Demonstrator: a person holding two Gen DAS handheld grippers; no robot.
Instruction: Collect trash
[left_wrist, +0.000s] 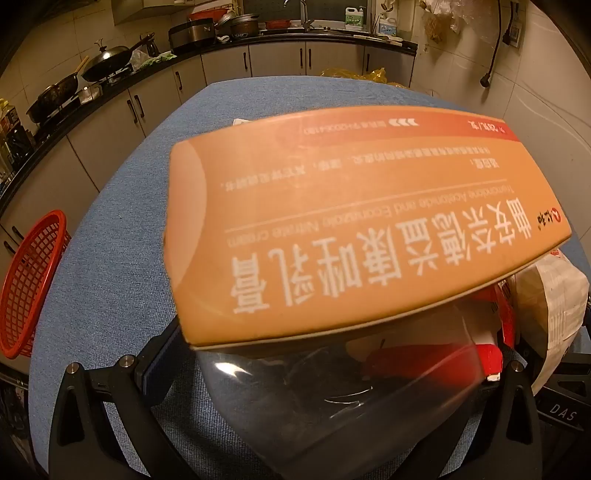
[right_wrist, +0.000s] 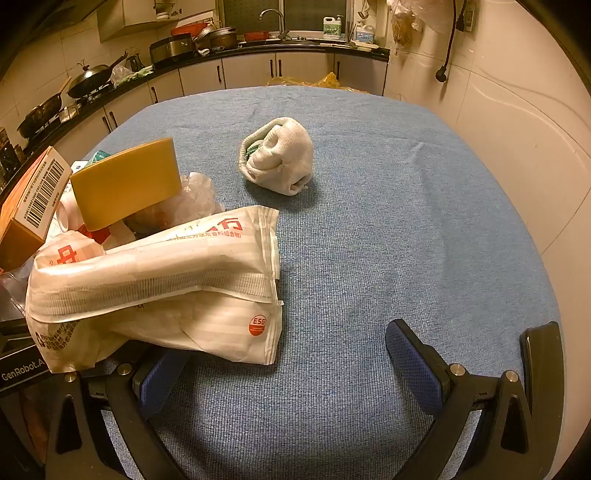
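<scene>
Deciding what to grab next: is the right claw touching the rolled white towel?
Apart. The right wrist view shows the right claw open near the table's front edge, with a broad stretch of bare blue tablecloth between its fingertips and the rolled white towel.

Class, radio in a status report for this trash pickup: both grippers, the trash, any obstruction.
Left gripper shut on clear container, orange box on top. Right gripper open, empty. White bag against its left finger; rolled sock ahead.

Orange cream box (left_wrist: 354, 221) tilted atop trash pile; white wrapper (right_wrist: 159, 291) crumpled on blue cloth.
</scene>
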